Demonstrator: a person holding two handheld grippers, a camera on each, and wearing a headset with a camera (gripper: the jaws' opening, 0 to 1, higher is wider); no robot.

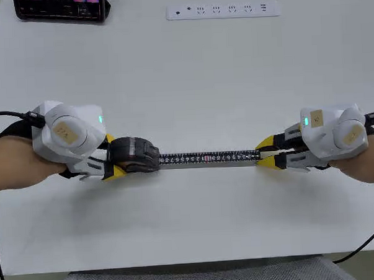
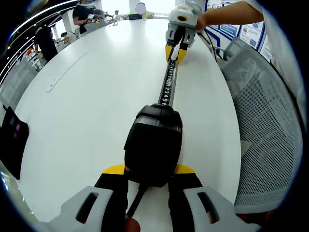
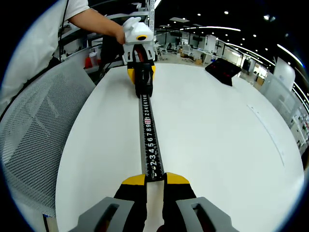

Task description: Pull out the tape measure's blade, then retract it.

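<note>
Head view: my left tool (image 1: 115,155) clamps the tape measure (image 1: 137,154) by its black case, my right tool (image 1: 264,153) pinches the blade (image 1: 206,158) tip, blade stretched flat between them along the tabletop's (image 1: 184,84) near edge.

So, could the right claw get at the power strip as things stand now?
Probably not yet: the right claw is shut on the tip of the blade. The table toward the power strip looks free, though.
</note>
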